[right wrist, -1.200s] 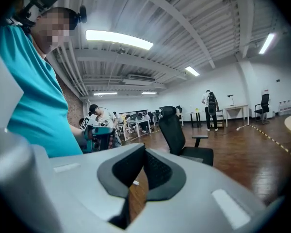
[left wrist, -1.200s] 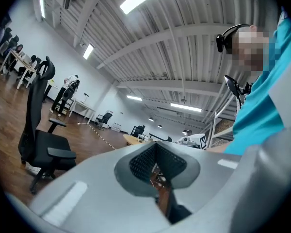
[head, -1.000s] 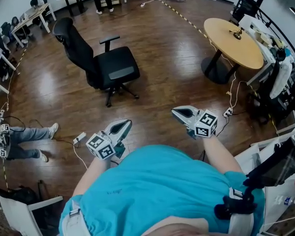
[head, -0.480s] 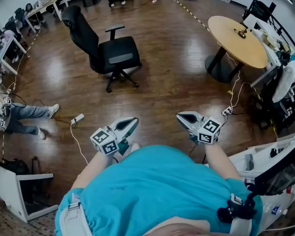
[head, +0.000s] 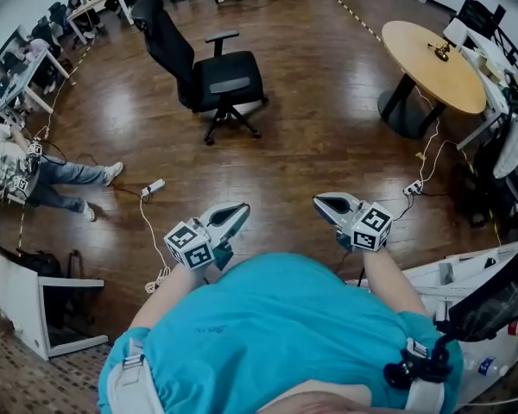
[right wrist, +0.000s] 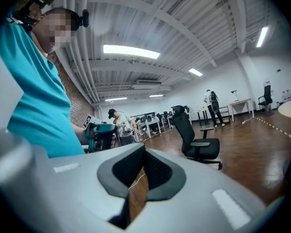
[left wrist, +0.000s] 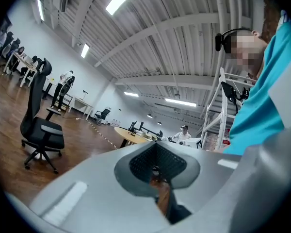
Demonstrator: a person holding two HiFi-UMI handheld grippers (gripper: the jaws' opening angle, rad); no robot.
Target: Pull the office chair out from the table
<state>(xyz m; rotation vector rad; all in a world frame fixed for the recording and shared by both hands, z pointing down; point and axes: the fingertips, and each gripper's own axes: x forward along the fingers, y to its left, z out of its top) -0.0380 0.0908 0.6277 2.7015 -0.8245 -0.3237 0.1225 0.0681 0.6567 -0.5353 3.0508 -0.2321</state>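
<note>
Both tongs hang low in front of me, close to my chest. Left tongs (head: 236,211): tips pressed together with nothing in them, just floorboards showing through the little slit behind the pads. Right tongs (head: 321,202): same deal, closed and empty.

Out past them it's bare wood floor. The chair (head: 229,80) is well ahead and off to the left of the left tongs, standing on its own in the open. The round table (head: 432,54) is far ahead-right of the right tongs, well apart from the chair.

So as far as I can judge, the chair's already clear of that table and no pulling is going on right now. If it does need moving further, I'd have to walk up, spread one pair and grab the backrest or an armrest.
</note>
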